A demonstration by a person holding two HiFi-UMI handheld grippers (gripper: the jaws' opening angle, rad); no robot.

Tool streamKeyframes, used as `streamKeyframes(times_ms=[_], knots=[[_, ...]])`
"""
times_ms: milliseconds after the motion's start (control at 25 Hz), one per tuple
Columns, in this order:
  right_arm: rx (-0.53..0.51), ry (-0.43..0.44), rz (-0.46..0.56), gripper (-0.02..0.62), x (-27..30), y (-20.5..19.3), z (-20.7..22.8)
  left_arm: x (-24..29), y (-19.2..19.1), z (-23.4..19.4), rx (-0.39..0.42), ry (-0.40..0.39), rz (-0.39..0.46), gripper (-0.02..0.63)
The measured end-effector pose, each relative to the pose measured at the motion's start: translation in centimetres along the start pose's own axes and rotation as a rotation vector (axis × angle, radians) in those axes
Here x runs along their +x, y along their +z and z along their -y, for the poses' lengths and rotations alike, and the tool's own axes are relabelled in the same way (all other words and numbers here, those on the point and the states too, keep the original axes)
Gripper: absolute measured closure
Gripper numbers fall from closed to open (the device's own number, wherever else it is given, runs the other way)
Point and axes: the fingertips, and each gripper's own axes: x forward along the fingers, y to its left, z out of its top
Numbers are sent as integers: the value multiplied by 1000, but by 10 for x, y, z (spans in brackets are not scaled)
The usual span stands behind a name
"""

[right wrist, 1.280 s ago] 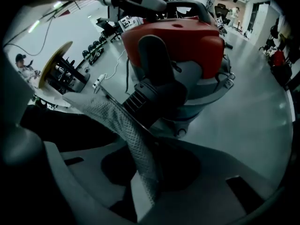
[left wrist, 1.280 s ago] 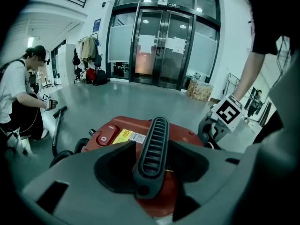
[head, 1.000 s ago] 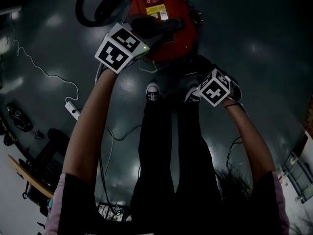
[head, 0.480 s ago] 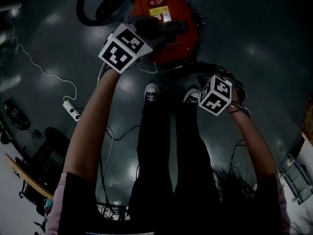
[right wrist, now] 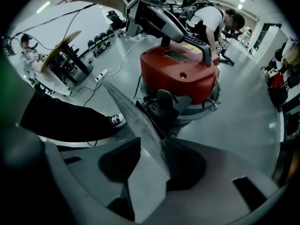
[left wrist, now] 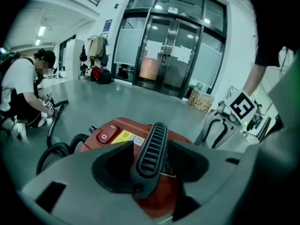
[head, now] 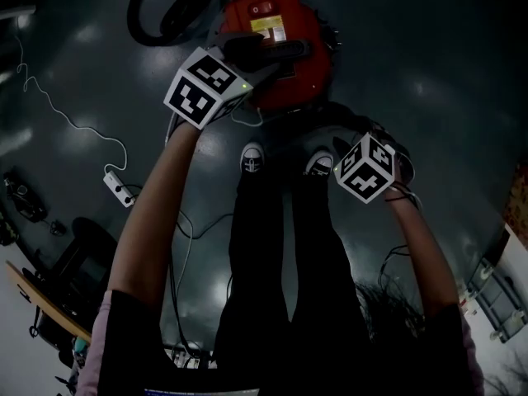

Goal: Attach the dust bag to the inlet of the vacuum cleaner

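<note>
Red vacuum cleaner [head: 289,85] sits at 12 o'clock, with the left gripper [left wrist: 151,143] clamped on its black carry handle [left wrist: 157,131]. At the vacuum's 5 o'clock is the right gripper [right wrist: 152,142]. Its jaws have just been opening, and what's probably the dust bag [right wrist: 126,109], thin and grey, sits loose between them.

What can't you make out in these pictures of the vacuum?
Inlet: head view, dark; the red vacuum cleaner body covers whatever lies beneath.
Grey sheet: right gripper view, edge-on; dust bag or not, unclear.
Yellow label: left gripper view, print too small, partly behind the handle.

Grey floor [head: 429,139]: vacuum cleaner [head: 276,56], power strip [head: 116,187]
</note>
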Motion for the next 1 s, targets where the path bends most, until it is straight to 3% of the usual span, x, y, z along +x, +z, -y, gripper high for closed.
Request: streamKeyframes(times_ms=[120,440,640,840,1000], knots=[[64,3,17,449,-7,0,-1,-10,5,2,-58,20,36,391],[316,43,147,451,-40,17,-9,-51,19,49,-63,11,84,391],[366,78,227,454,-82,31,-21,-86,25,112,-162,-4,108,393],[409,128,319,486,-129,38,-41,-121,38,170,-326,44,142,408],[393,143,372,526,-170,40,-60,-143,49,211,-382,97,161,442]])
